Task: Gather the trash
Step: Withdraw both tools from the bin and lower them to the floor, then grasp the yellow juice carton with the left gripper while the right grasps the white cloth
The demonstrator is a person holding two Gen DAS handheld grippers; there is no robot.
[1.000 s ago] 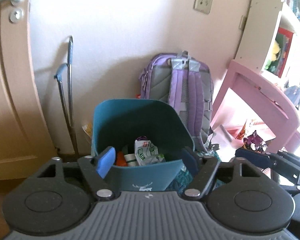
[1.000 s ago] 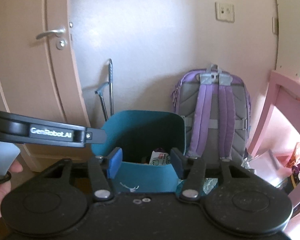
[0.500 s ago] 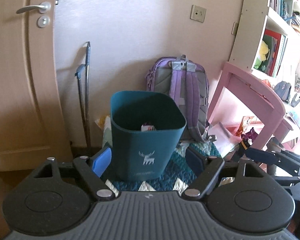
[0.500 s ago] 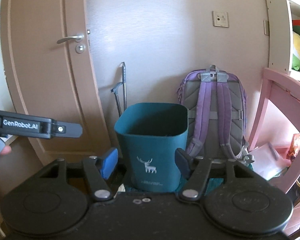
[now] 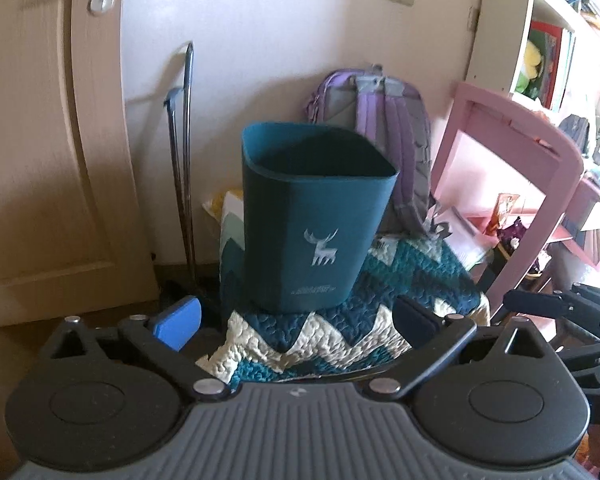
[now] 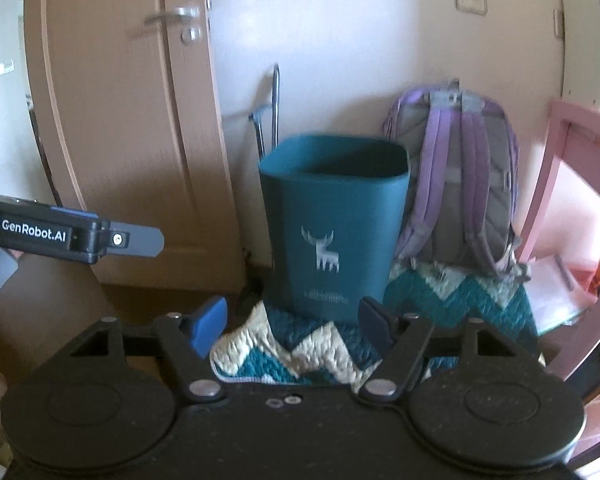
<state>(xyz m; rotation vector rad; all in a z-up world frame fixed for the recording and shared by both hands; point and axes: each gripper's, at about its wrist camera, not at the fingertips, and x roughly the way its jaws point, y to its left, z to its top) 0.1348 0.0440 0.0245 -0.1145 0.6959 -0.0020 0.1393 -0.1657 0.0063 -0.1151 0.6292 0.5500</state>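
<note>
A teal trash bin with a white deer logo stands upright on a teal and cream zigzag quilt, against the wall. It also shows in the right wrist view. Its contents are hidden from here. My left gripper is open and empty, back from the bin and below its rim. My right gripper is open and empty, also back from the bin. The left gripper's side shows at the left of the right wrist view.
A purple backpack leans on the wall right of the bin. A metal-handled tool stands left of it beside a closed door. A pink desk and shelves are on the right.
Both grippers have pulled back and down from above the bin. The trash inside, seen one second ago, is now out of sight behind the bin's wall. Both stay open.
</note>
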